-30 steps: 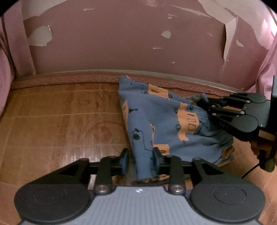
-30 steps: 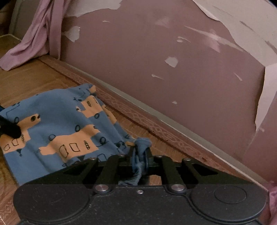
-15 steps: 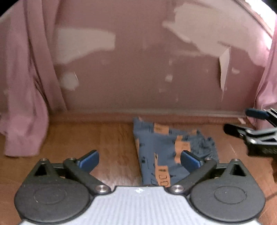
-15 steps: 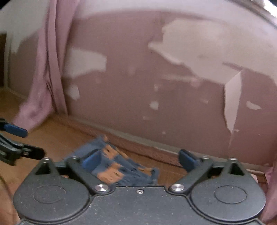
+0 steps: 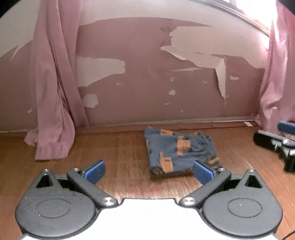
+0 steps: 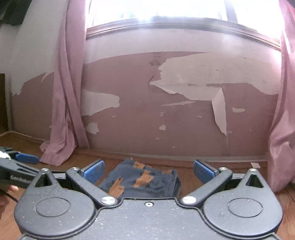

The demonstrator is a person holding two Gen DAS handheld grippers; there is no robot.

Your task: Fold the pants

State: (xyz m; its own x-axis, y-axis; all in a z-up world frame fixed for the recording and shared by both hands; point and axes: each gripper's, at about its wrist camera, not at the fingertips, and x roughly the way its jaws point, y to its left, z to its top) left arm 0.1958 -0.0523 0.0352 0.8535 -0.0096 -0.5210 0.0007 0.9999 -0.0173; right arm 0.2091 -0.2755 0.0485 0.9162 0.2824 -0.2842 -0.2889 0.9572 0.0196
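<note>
So the pants [image 5: 179, 153] are sitting on the wooden floor [image 5: 119, 151] as a folded blue bundle with orange patches, pretty compact, close to the baseboard of the wall [image 5: 140, 86] but not quite touching it as far as I can tell. From the left wrist cam they're at about 1 o'clock, just past the right blue fingertip; from the right wrist cam they're pretty much dead ahead at 12, partly hidden behind the gripper body.

The left gripper [image 5: 148, 170] has its jaws spread wide with nothing between them, hanging above the floor and clear of the fabric. Same deal with the right gripper [image 6: 148, 170]: jaws wide apart, holding nothing, pants visible through the gap.

Each cam catches the other tool too. The right one pokes in at 3 o'clock in the left view, the left one at 9 o'clock in the right view.

Pink curtains [image 5: 53, 103] hang on both sides and pool on the floor. The wall paint is peeling off in big white patches, and a bright window [image 6: 156, 9] sits up at 12 in the right view.
</note>
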